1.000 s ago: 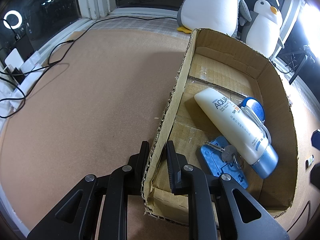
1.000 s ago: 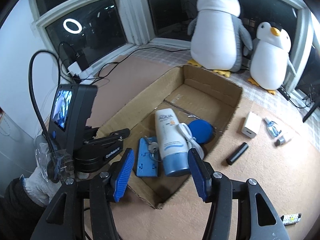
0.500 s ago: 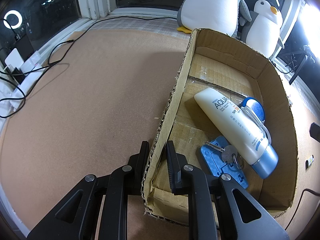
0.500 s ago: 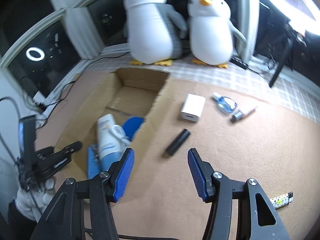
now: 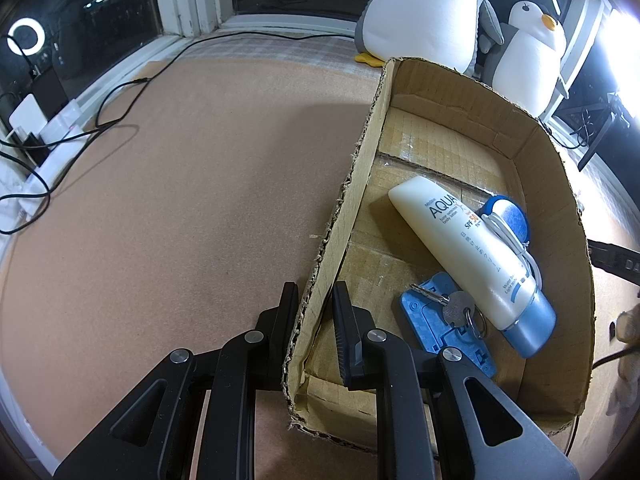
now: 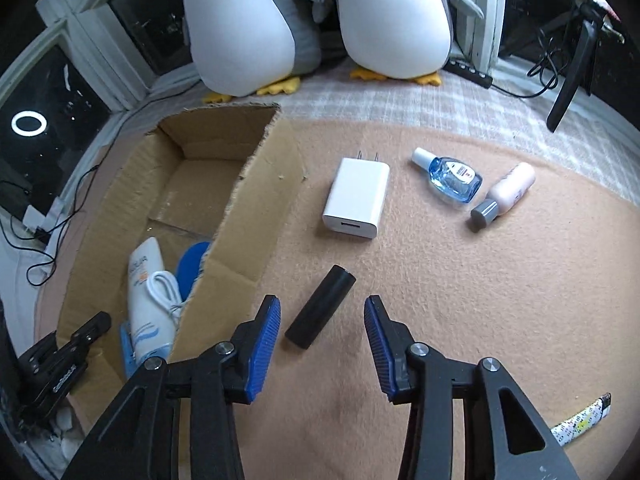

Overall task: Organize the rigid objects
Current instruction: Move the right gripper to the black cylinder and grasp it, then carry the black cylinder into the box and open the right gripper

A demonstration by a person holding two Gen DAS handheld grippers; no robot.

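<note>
Right wrist view: the right gripper (image 6: 322,336) is closing, pads not yet touching the black cylinder (image 6: 321,312) lying between them, just right of the cardboard box (image 6: 256,216). Pinched off-centre, it may roll away. The left gripper (image 5: 314,312) clamps the box's wall.

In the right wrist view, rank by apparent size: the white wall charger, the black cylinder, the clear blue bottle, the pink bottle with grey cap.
1. White wall charger, largest.
2. Black cylinder, though it lies nearest the camera.
3. Clear blue bottle and pink bottle with grey cap look alike; unranked.
</note>
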